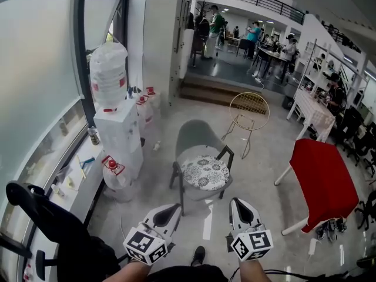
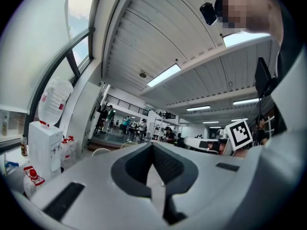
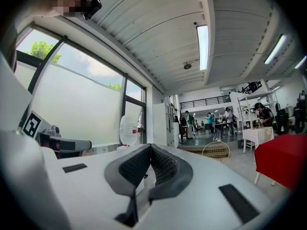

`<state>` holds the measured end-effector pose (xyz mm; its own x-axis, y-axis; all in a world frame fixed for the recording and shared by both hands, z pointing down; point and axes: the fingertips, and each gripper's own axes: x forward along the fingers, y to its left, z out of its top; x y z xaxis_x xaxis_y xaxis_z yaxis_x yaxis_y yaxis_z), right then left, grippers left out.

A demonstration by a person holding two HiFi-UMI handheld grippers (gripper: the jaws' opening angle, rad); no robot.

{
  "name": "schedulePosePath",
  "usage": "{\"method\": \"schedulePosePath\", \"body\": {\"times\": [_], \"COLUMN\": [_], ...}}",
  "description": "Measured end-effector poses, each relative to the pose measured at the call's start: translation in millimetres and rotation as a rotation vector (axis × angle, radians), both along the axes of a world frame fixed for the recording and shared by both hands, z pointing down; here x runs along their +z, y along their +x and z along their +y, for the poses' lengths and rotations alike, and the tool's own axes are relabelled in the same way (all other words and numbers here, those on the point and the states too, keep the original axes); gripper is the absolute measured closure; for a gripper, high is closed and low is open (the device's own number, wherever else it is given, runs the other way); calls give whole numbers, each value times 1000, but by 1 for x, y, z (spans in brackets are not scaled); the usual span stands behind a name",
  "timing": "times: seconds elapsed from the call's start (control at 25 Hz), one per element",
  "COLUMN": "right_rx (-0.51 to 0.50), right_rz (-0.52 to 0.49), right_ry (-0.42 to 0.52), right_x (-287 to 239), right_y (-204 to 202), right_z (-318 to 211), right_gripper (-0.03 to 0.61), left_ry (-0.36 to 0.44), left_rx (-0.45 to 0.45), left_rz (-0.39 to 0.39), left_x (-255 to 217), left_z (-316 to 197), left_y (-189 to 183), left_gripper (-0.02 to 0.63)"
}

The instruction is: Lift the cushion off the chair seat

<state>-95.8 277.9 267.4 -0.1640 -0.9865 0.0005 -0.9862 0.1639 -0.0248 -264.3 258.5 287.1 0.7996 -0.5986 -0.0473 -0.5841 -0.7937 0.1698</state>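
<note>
A round cushion [image 1: 204, 173] with a grey floral print lies on the seat of a grey shell chair [image 1: 197, 136] with dark legs, in the middle of the head view. Both grippers are held low in front of the chair and apart from it. My left gripper [image 1: 175, 207] is shut with nothing between its jaws, pointing toward the chair's front left. My right gripper [image 1: 234, 202] is shut and empty too, off the chair's front right corner. In the gripper views, the left gripper [image 2: 153, 148] and the right gripper [image 3: 149, 148] show their pads pressed together; the chair and cushion are hidden there.
A white water dispenser [image 1: 119, 135] with a large bottle [image 1: 108, 69] stands left of the chair, with spare bottles [image 1: 113, 168] on the floor. A gold wire chair [image 1: 249, 111] is behind, a red-topped table [image 1: 323, 181] to the right, a black office chair [image 1: 44, 213] at lower left. People stand far back.
</note>
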Motion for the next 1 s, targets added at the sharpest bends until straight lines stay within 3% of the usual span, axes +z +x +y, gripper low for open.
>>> {"method": "schedulePosePath", "body": {"times": [0.48,0.76,1.0], "right_rx": [-32,-17,-28], "right_rz": [-35,-57,-86], "right_ry": [-11,3,-12], "right_x": [1,1,12], "right_y": [92,162,197], "right_z": [-89,-118,-136], "right_gripper": [569,569,569], "left_ry": [-23,-23,-30], "left_rx": [-44,-29,-30], "left_rz": [-39,-66,-84], "left_x": [-1,-3,-2], "left_z": [-93,-128,-149], "left_y": [93,160,197], "left_gripper": [606,606,606]}}
